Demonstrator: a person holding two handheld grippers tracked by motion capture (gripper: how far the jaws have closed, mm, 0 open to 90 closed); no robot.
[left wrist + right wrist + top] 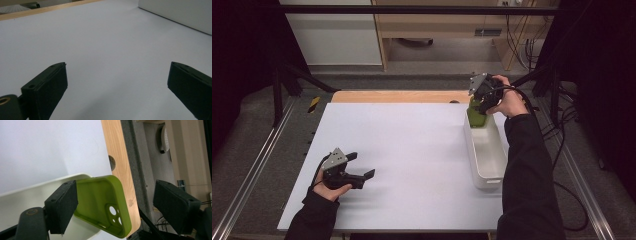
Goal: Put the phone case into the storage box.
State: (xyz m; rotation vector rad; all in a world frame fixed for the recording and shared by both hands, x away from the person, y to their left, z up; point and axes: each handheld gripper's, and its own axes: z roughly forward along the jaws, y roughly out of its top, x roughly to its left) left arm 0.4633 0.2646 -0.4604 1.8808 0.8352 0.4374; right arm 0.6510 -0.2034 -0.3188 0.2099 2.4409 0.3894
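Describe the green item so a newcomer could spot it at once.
Start at the white bin along the table's right edge and follow it to its far end, under the right gripper. There stands the phone case: lime green, with round camera holes.

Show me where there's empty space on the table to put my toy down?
The big bare stretch of white table lies between the left gripper and the white bin. The strip toward the wooden edge is bare too. It's crowded at the bin's far end, where the right gripper hovers with jaws open around a green phone case.
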